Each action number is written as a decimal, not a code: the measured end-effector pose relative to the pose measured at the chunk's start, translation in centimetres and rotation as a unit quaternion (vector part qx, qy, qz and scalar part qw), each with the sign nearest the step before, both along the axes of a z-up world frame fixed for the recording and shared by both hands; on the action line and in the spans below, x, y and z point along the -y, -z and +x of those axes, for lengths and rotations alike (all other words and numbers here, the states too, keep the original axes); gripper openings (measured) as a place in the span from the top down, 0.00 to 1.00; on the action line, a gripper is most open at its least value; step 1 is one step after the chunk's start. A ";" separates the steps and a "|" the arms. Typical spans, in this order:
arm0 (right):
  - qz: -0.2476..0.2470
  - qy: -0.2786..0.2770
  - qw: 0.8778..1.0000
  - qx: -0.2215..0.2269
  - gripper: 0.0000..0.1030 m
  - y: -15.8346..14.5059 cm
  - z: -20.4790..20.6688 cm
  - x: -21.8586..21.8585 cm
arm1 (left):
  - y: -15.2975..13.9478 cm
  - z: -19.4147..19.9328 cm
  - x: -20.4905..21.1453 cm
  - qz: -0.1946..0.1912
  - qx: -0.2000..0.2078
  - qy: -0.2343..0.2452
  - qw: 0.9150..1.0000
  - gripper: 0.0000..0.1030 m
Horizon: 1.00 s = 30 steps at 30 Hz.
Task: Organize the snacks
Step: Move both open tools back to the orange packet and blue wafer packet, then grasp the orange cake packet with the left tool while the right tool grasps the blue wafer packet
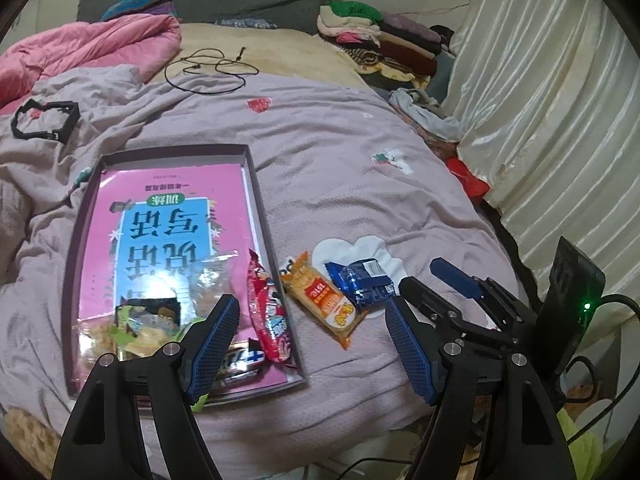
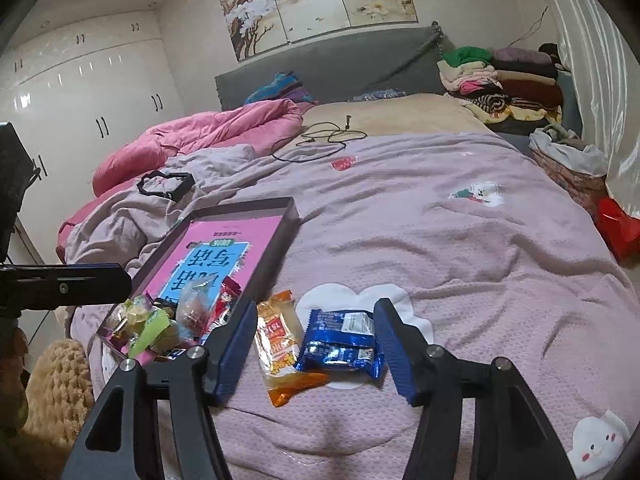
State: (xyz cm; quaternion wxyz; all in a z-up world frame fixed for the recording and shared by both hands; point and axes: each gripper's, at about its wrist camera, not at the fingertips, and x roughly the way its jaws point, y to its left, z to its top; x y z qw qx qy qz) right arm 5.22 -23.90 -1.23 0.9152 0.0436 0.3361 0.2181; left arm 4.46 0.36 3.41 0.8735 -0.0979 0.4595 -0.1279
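Both tools are shown released: left tool (image 1: 310, 344) above the tray (image 1: 256, 184); right tool (image 2: 316, 344) straddling, without pressing, the blue snack packet (image 2: 340, 344) and orange snack packet (image 2: 280, 344) on the bed (image 2: 440, 240).

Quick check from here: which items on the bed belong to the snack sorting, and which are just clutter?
Part of the job:
tray
red packet in the tray
green packets in the tray
orange packet on the blanket
blue packet on the blanket

Just lying about:
black cable
black frame
clothes pile
pink quilt
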 end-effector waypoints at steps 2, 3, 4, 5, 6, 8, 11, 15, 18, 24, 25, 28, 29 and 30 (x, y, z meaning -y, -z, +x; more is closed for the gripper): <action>-0.001 0.002 1.000 -0.007 0.41 0.3 0.2 0.2 | 0.1 0.2 0.4 -0.002 -0.004 0.002 1.000 0.26; -0.001 0.003 1.000 -0.009 0.41 0.4 0.3 0.2 | 0.2 0.4 0.6 -0.003 -0.007 0.002 1.000 0.26; -0.002 0.004 1.000 -0.013 0.41 0.6 0.4 0.3 | 0.2 0.5 0.8 -0.003 -0.008 0.003 1.000 0.26; -0.004 0.006 1.000 -0.015 0.41 0.7 0.4 0.4 | 0.3 0.6 1.0 -0.004 -0.009 0.004 1.000 0.26; -0.004 0.008 1.000 -0.017 0.41 0.8 0.5 0.5 | 0.3 0.7 1.2 -0.004 -0.012 0.005 1.000 0.26; -0.006 0.011 1.000 -0.024 0.41 1.1 0.7 0.7 | 0.5 1.0 1.5 -0.007 -0.017 0.007 1.000 0.26; -0.009 0.017 0.999 -0.034 0.40 1.5 1.0 0.8 | 1.1 1.5 2.1 -0.013 -0.031 0.005 0.999 0.26; -0.013 0.017 0.999 -0.049 0.40 2.2 1.4 0.7 | 2.1 2.0 2.7 -0.036 -0.057 0.005 0.998 0.26; -0.013 0.015 0.998 -0.067 0.39 3.0 2.0 0.6 | 2.9 2.3 3.2 -0.045 -0.070 0.005 0.996 0.26; -0.004 0.017 0.995 -0.101 0.39 4.9 3.5 0.0 | 4.3 3.4 4.0 -0.056 -0.097 -0.002 0.994 0.26; -0.004 0.017 0.994 -0.104 0.39 5.2 3.7 -0.1 | 4.5 3.6 4.0 -0.057 -0.100 -0.005 0.993 0.26; -0.006 0.014 0.993 -0.114 0.39 5.9 4.2 -0.5 | 5.1 3.9 4.2 -0.057 -0.107 -0.008 0.993 0.26; -0.011 0.015 0.993 -0.114 0.38 6.1 4.3 -0.7 | 5.3 4.0 4.3 -0.056 -0.109 -0.008 0.992 0.26; -0.016 0.015 0.993 -0.115 0.38 6.3 4.4 -0.9 | 5.4 4.1 4.4 -0.056 -0.111 -0.007 0.992 0.26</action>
